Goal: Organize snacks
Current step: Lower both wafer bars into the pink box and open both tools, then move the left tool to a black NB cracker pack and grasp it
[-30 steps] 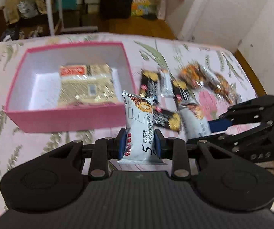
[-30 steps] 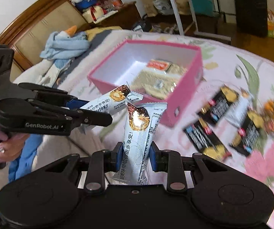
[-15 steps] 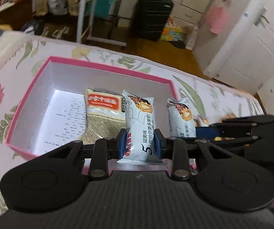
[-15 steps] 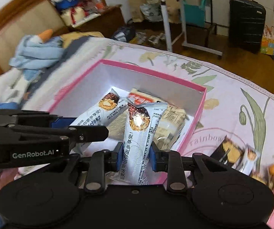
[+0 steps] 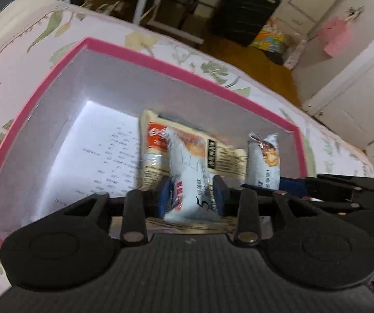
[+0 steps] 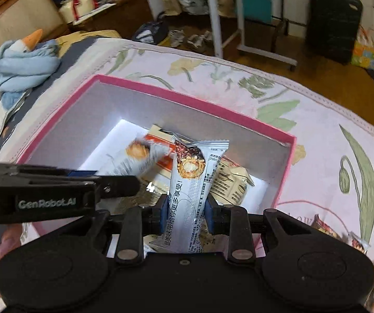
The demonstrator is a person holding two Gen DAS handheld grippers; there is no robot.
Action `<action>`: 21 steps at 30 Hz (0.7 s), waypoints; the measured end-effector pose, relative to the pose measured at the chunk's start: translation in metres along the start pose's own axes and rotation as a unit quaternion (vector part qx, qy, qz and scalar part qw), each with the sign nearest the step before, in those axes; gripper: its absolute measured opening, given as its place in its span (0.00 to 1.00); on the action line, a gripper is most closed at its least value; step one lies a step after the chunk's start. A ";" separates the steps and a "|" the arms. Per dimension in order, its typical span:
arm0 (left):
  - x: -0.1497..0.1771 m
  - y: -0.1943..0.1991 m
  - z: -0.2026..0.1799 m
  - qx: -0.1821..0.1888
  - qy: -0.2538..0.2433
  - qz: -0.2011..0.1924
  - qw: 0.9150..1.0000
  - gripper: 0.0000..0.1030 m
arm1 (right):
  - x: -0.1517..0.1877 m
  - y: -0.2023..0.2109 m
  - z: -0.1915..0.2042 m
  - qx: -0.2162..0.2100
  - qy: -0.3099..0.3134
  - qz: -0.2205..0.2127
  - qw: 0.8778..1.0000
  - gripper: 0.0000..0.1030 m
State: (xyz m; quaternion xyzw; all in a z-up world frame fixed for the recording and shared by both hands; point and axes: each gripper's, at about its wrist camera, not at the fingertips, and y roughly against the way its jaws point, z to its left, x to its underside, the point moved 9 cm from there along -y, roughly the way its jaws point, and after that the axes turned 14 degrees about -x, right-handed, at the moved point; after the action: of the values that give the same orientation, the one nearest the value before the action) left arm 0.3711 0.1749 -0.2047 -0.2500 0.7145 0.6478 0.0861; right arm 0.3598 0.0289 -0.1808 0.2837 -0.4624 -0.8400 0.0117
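left wrist view looks down into the pink box [image 5: 187, 74] on the flowered bedspread [image 5: 12, 41], with the left gripper [image 5: 191, 195] low over its floor and a white snack bar [image 5: 191, 182] blurred between its blue pads; its jaws have just been opening and the bar looks to be slipping free onto the tan packet [image 5: 226, 156] already lying inside. right wrist view shows the right gripper [image 6: 186, 210] above the same box [image 6: 161, 94], a second white bar [image 6: 192, 182] upright between its pads, which seem to touch it only lightly since these jaws have just been opening too. to finish well, i would let both bars fall flat beside the tan packet [image 6: 228, 182] rather than on end, keep the two grippers apart so they do not knock, and lift straight up clear of the rim. more wrappers [image 6: 343, 234] wait outside the box at the right
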 end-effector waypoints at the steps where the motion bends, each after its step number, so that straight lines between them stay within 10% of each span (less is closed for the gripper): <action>1: 0.001 0.000 -0.001 -0.001 -0.005 0.002 1.000 0.44 | 0.000 0.003 -0.002 -0.007 -0.005 -0.008 1.000 0.36; 11: 0.017 0.060 -0.025 0.010 -0.077 -0.043 0.996 0.58 | 0.019 0.091 0.013 -0.065 0.010 -0.066 0.996 0.44; 21: 0.051 0.143 -0.084 0.009 -0.212 -0.073 0.975 0.62 | 0.062 0.188 0.026 -0.031 0.084 -0.058 0.994 0.46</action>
State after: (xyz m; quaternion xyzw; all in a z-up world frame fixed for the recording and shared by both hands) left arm 0.2770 0.0863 -0.0890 -0.1580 0.6655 0.6716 0.2848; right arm 0.2500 -0.0766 -0.0513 0.3792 -0.4165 -0.8262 0.0110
